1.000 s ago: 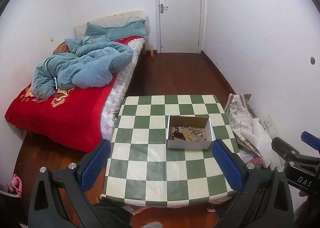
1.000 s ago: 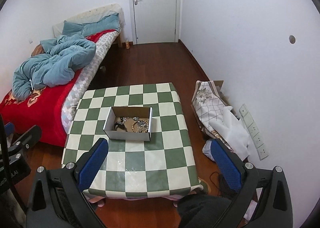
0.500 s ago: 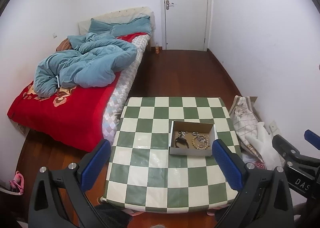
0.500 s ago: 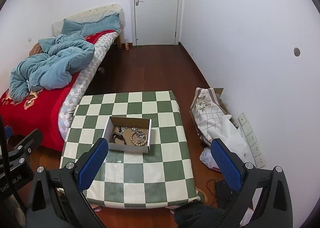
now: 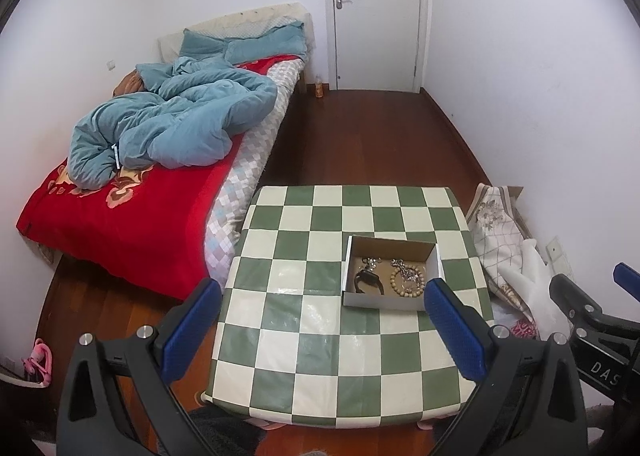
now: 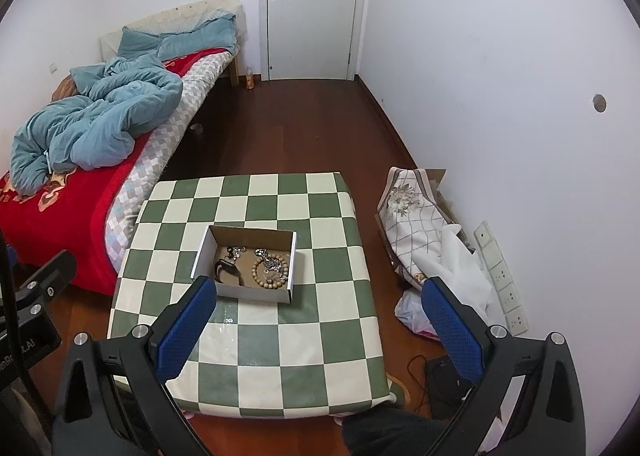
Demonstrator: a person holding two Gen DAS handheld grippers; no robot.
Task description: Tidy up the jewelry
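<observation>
**Jewelry heaped in one box, both claws wide and empty**

Jewelry (image 5: 386, 278) is what we have to sort, and all of it lies in the small open box (image 5: 390, 300) on the table (image 5: 320, 356), right of centre and toward the far half.

Our left claw (image 5: 324, 330) hangs above the near edge of the table with its jaws spread wide and nothing between them. Our right claw (image 6: 316, 326) is the same: wide open, empty, above the near edge. Neither touches the box. In the left view the right claw's frame shows at the far right; in the right view the left claw's frame shows at the far left.

In the box we make out a bead bracelet (image 6: 270, 270) on the right, a dark curved piece (image 6: 228, 270) on the left, and silvery chains (image 6: 236, 252) between and across them. One chain seems to lie over the bracelet.

What worries us:
- The pieces overlap, so pinching one may drag another out with it, or knot the chains.
- The chains are thin and lie flat; our broad pads may close on nothing, or scrape the cardboard.
- The box looks light and is not held. A push on its wall could slide or tip it, and the glossy checked cloth would let it slip.
- Both claws reaching into that small box together may collide.
- A dropped piece could roll off to the floor (image 6: 304, 136) or into the clutter (image 6: 424, 240) at the right.
</observation>
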